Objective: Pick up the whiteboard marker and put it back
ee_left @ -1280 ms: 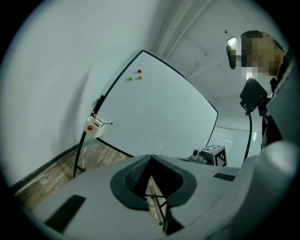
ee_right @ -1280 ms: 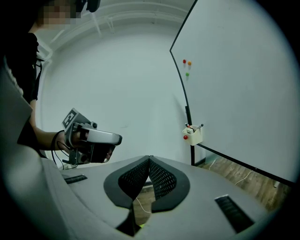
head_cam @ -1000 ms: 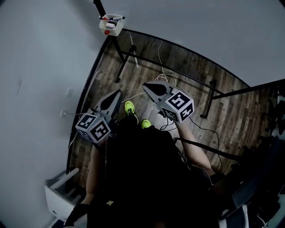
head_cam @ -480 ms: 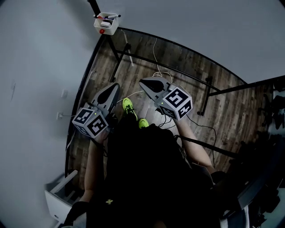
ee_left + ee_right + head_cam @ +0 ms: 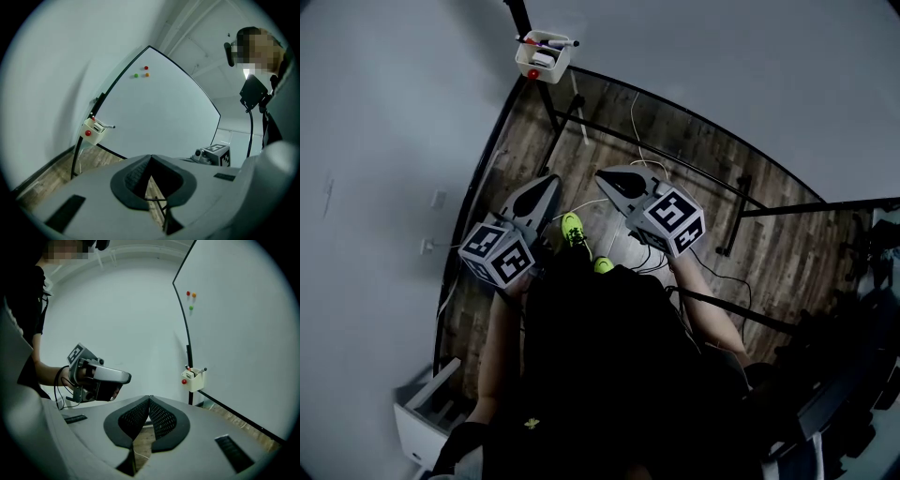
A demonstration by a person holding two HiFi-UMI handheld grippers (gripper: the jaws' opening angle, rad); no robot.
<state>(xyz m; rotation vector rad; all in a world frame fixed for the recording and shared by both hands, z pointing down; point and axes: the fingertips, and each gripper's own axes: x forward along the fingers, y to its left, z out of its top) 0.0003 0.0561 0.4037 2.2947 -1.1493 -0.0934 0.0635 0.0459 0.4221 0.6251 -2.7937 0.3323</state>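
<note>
A white holder (image 5: 542, 60) hangs at the whiteboard's (image 5: 722, 75) lower left corner, with a whiteboard marker (image 5: 560, 43) lying across its top and a red magnet on its front. The holder (image 5: 93, 131) and marker (image 5: 108, 126) show small and far off in the left gripper view. In the right gripper view the holder (image 5: 194, 379) is also well ahead. My left gripper (image 5: 550, 181) is shut and holds nothing. My right gripper (image 5: 602, 176) beside it is shut and holds nothing too. Both point towards the board, well short of the holder.
The board's black stand legs (image 5: 558, 117) and loose white cables (image 5: 642, 155) cross the wooden floor ahead. A white cabinet (image 5: 427, 412) stands by the wall at the lower left. Three small magnets (image 5: 146, 69) sit high on the board. The person's yellow-green shoes (image 5: 572, 225) are below the grippers.
The person and both grippers have shifted a little closer to the whiteboard and its holder. Both pairs of jaws stay shut.
</note>
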